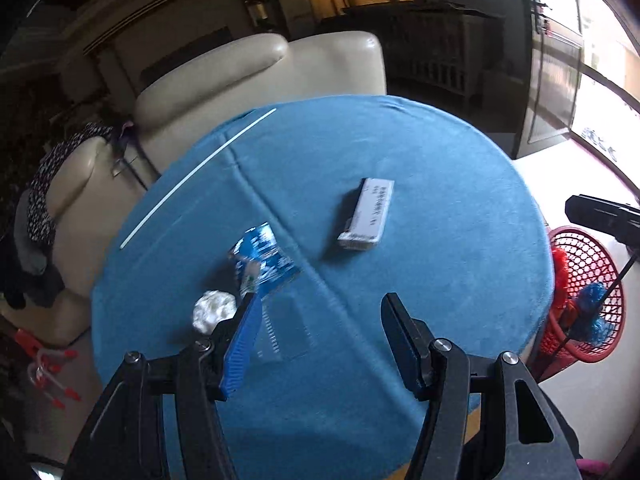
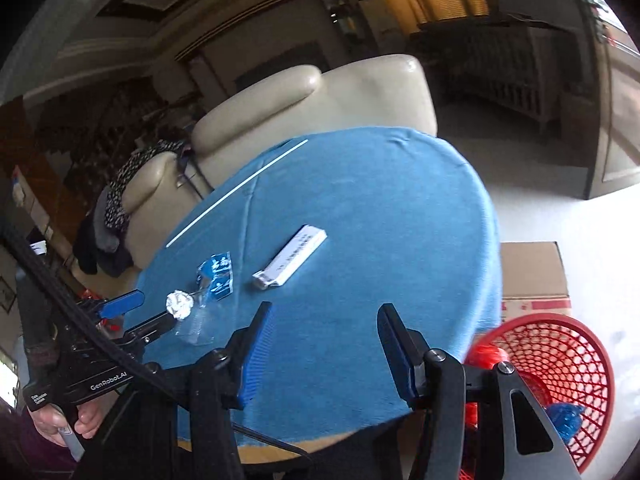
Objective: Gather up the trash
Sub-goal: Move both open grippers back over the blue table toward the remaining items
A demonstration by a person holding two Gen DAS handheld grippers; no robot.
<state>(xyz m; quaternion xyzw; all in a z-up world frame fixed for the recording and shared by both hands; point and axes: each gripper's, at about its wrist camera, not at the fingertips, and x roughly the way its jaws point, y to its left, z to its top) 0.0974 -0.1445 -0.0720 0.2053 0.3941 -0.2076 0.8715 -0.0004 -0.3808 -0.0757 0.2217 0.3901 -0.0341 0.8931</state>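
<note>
wrapper: I see a crumpled blue one (image 1: 262, 258) on the blue cloth
tissue ball: white wad (image 1: 214, 311) just beside it
box: flat white carton (image 1: 367, 214), lying apart
basket: red mesh (image 2: 560, 368), wrappers already inside

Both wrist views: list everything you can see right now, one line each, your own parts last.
table: one, blue cloth, centre
box: one, white, mid-table
wrapper: one, blue, left of box
paper ball: one, white, near wrapper
clear plastic: one, beside paper ball
stick: one, white, far-left edge
basket: one, red, on floor, holds red and blue trash
cardboard box: one, brown, behind basket
sofa: one, cream, behind table
left gripper: open, empty
right gripper: open, empty
hand: one, holding left gripper
</note>
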